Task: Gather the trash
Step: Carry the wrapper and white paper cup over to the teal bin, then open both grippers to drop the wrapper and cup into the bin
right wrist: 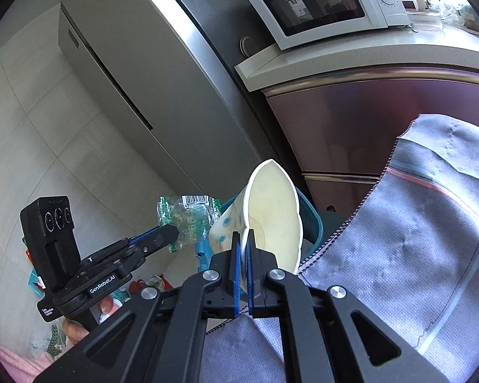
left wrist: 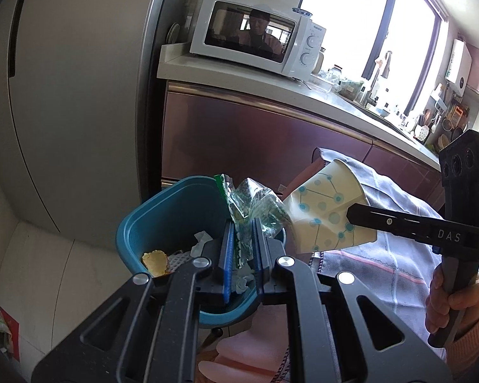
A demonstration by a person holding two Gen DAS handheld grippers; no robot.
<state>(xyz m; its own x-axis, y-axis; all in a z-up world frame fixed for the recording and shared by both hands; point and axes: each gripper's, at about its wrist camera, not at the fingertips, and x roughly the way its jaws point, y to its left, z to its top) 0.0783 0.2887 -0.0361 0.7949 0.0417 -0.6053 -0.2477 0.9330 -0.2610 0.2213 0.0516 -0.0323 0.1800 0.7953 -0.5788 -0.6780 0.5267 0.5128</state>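
My left gripper (left wrist: 243, 223) is shut on a crumpled clear and green plastic wrapper (left wrist: 255, 206) and holds it over the open blue trash bin (left wrist: 150, 220). The bin holds scraps, among them a yellow chip-like piece (left wrist: 155, 262). My right gripper (right wrist: 243, 236) is shut on the rim of a squashed white paper cup (right wrist: 273, 214) with blue dots, just right of the bin. The cup (left wrist: 327, 210) and right gripper (left wrist: 351, 215) also show in the left wrist view. The wrapper (right wrist: 188, 215) and left gripper (right wrist: 172, 233) show in the right wrist view.
A grey cloth with pink stripes (left wrist: 386, 255) covers the surface to the right. A tall grey fridge (left wrist: 79, 95) stands left. A counter (left wrist: 255, 79) carries a white microwave (left wrist: 258, 35). More litter lies on the floor (right wrist: 118, 296).
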